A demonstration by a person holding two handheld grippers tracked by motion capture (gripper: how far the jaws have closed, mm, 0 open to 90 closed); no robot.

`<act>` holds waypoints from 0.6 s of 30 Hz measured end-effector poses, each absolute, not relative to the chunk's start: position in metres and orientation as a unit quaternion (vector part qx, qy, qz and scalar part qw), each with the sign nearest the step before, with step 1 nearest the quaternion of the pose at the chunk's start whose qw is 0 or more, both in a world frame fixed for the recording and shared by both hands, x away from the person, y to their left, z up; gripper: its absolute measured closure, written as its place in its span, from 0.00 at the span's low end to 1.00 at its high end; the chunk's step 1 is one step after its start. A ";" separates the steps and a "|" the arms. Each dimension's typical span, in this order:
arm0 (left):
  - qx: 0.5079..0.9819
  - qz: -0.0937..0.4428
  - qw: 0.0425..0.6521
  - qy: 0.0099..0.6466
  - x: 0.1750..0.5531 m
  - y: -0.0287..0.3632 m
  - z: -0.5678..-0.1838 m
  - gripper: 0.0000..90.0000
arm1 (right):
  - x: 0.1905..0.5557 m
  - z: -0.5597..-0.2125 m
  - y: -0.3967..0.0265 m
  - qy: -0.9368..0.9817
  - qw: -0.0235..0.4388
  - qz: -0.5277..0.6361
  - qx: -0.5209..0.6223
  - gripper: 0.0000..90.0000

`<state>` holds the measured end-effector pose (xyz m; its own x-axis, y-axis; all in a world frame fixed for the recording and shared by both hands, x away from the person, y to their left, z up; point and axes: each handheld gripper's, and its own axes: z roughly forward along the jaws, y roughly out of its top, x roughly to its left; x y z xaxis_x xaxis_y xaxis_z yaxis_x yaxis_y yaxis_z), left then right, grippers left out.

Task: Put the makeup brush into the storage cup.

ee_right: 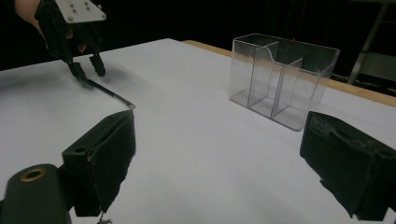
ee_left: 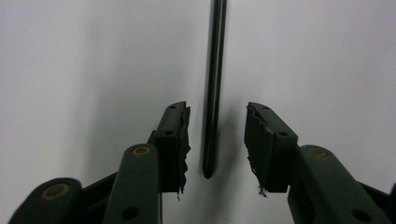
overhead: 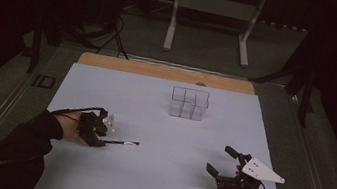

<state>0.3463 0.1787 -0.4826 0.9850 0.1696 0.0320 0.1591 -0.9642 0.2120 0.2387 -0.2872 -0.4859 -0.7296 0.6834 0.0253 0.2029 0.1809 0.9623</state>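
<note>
Fingers (ee_left: 177,140) of your left gripper (ee_left: 212,149) stand narrowly apart with the near end of the pen (ee_left: 212,93) lying between them, touched by neither pad. On the near right of the tabletop (overhead: 153,183), your right gripper (overhead: 222,160) sits low with its fingers (ee_right: 105,158) spread wide and nothing in them, pointing across toward the left. The pen lies flat on the white surface at the near left, its shaft running away from your left gripper toward the right. You seem to be at the grasp step: the pen is lined up but not yet pinched. The next move likely calls for closing squarely on the thin shaft, low enough that it doesn't roll or slip out. Farther back, near the middle, the clear organizer (overhead: 189,103) stands upright with its compartments empty, well apart from both grippers.
</note>
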 end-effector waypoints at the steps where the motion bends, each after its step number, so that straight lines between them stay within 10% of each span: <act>1: 0.991 0.022 0.107 0.081 0.346 0.178 -0.483 0.71 | 0.239 -0.486 -0.287 0.739 0.213 0.565 0.300 0.12; 18: 0.995 0.019 0.077 0.057 0.350 0.166 -0.492 0.89 | 0.239 -0.486 -0.287 0.739 0.212 0.565 0.299 0.12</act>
